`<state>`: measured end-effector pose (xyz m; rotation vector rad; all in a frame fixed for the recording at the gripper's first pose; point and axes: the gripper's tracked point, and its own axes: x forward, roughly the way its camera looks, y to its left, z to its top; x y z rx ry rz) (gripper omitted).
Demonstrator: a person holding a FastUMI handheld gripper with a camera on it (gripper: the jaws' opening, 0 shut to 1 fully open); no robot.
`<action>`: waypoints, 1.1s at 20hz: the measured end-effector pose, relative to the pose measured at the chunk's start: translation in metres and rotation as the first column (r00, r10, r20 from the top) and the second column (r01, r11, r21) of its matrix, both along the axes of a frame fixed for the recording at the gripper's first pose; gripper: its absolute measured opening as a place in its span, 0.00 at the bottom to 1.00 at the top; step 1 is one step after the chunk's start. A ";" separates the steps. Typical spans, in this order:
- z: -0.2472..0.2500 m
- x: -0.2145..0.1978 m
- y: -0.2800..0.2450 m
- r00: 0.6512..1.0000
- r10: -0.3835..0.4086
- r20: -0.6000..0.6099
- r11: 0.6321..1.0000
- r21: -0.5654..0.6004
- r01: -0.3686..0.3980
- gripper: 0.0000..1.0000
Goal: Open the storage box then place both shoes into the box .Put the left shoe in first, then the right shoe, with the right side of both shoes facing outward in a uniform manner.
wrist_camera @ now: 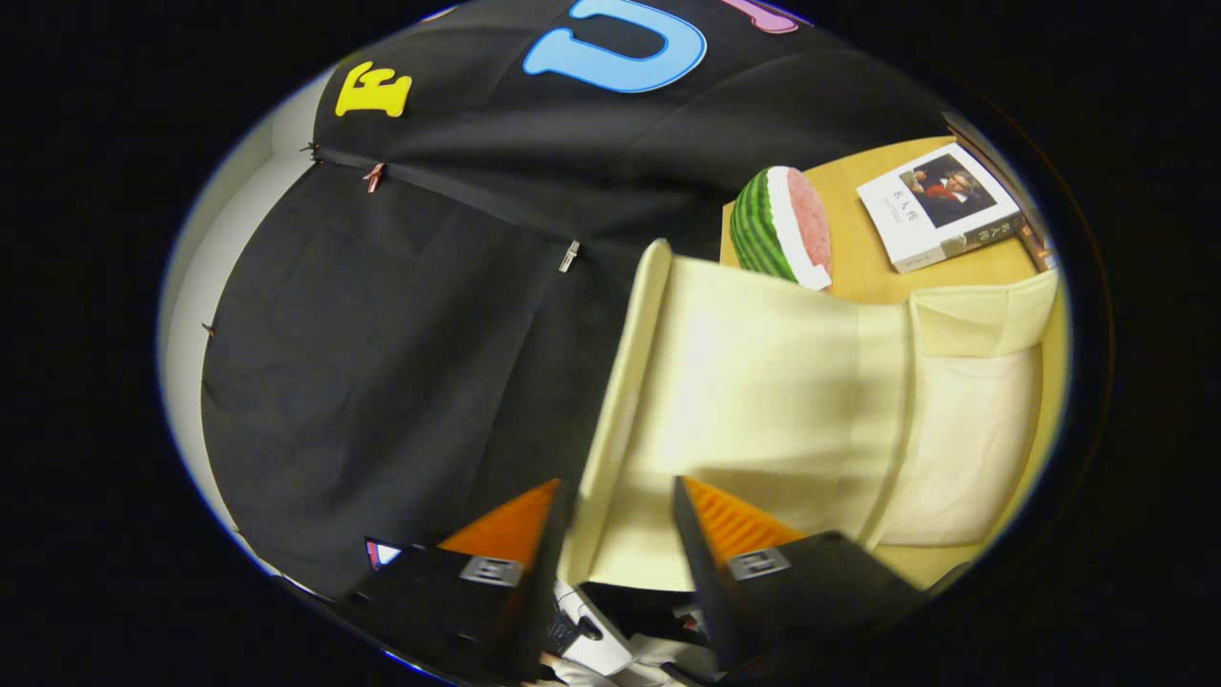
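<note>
- Cream plastic fills the space ahead of me: the storage box (pixel 792 420) lies on a yellow-tan table (pixel 863 267), and the whole scene looks tilted because my claw is rolled over.
- The box's lid (pixel 615 420), a long pale flap, runs right between my fingers and away from them, its edge toward the black booth wall.
- My claw (pixel 615 510) stands at a middling gap with the lid in that gap; whether both fingers actually press on it I cannot tell.
- Beyond the box sit a watermelon-slice toy (pixel 782 227) and a book (pixel 940 205), both well clear of my fingers.
- I judge the work to be at its very first step: the lid is being swung, so opening is under way but not plainly finished.
- Left to do: left shoe in first, then the right shoe, right sides facing outward alike.
</note>
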<state>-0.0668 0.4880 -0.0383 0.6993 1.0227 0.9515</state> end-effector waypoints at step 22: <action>-0.094 0.091 -0.388 0.833 -0.347 0.431 0.700 -0.472 0.536 0.98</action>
